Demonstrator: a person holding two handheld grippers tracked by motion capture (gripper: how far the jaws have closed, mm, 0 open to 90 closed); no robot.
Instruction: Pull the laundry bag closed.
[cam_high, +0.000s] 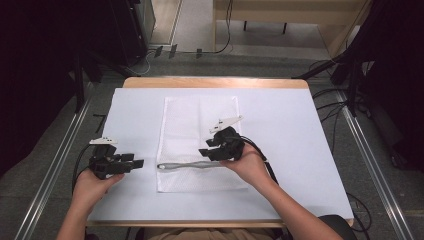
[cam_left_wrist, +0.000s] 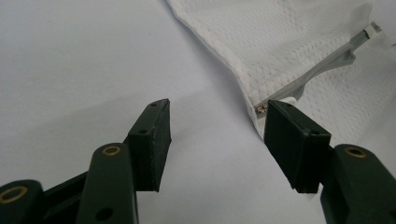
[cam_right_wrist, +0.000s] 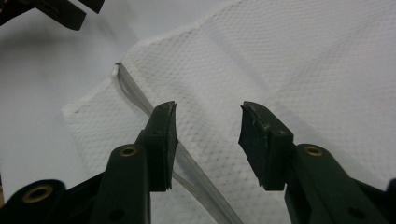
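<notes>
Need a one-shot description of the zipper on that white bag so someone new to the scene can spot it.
On the white-covered table lies one white mesh bag, in the middle. The zipper is the grey line running crosswise near the bag's edge closest to the person, just left of the right gripper. It is the only grey strip on the otherwise plain white fabric.
</notes>
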